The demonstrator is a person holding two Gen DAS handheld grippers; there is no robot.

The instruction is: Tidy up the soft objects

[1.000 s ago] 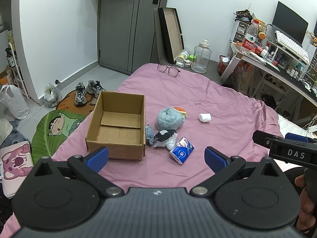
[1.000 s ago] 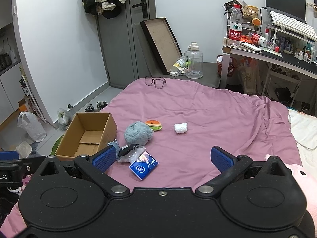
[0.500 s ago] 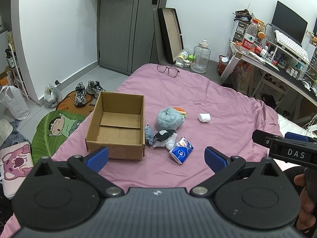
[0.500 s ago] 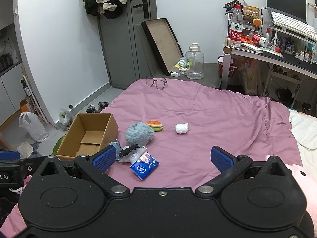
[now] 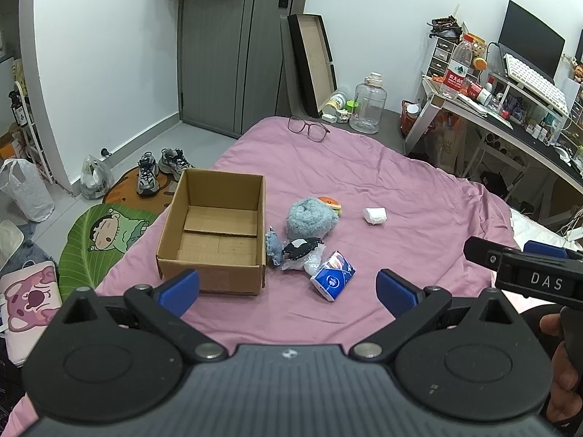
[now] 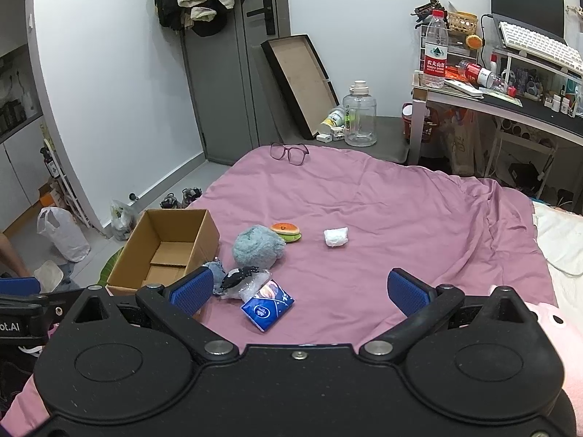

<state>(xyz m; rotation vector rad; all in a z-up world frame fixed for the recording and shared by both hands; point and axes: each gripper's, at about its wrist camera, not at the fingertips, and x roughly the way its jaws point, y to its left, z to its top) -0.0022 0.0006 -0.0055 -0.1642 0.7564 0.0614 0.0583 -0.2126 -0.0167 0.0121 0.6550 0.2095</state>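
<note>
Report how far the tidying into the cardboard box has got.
Nothing is done: the cardboard box holds nothing. Nothing is in hand: the left claw and right claw are both open. All remains on the bed: fluffy blue toy, burger toy, small grey toy, black-and-white pouch, tissue pack, white wad.

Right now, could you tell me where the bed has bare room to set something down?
The bedspread is bare right of the white wad, and between the glasses and the burger toy. The box is empty. It is crowded beside the box, around the blue plush and tissue pack.
</note>
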